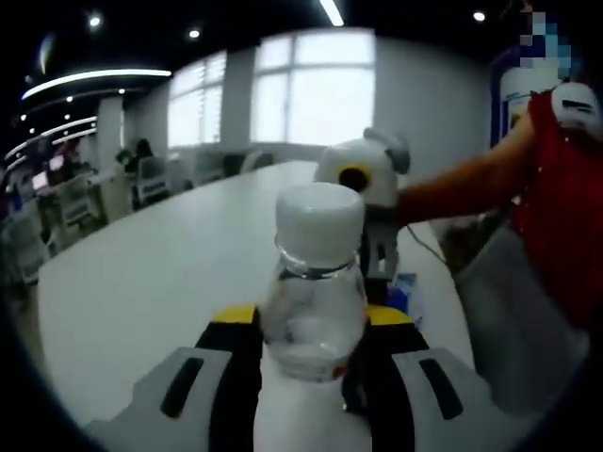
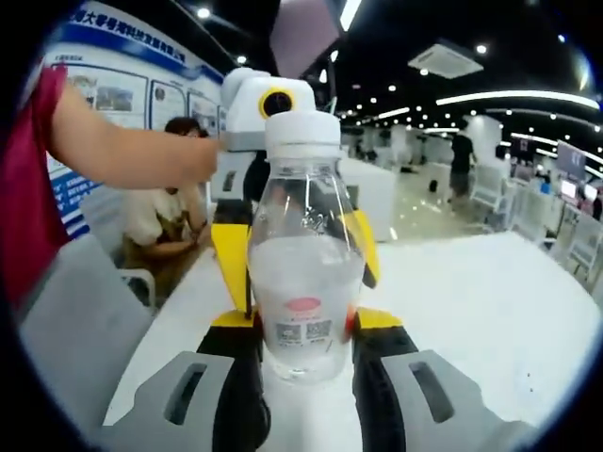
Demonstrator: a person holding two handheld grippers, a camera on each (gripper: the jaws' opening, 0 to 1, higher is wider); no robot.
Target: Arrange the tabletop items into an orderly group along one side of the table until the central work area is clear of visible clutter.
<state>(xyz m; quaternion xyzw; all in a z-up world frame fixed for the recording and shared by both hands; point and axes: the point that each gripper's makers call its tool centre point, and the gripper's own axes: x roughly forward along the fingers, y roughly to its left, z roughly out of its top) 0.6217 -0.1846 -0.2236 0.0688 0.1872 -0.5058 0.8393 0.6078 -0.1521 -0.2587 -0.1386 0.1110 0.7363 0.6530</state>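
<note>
bright windows (image 1: 283, 89), ceiling lights (image 2: 513, 97), office desks (image 1: 57, 202)

left claw (image 1: 311, 353), right claw (image 2: 303, 353), both clamped

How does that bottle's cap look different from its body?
The cap is opaque white; the body is clear. The cap is narrower than the body. The body carries a label with a red mark; the cap is plain. Both belong to one upright bottle gripped in the right claw.

Both views sit close to the bottle (image 1: 314, 282) (image 2: 303, 273), low over the table (image 1: 141, 282) (image 2: 490, 301). They face each other across it. Both share the bottle.
</note>
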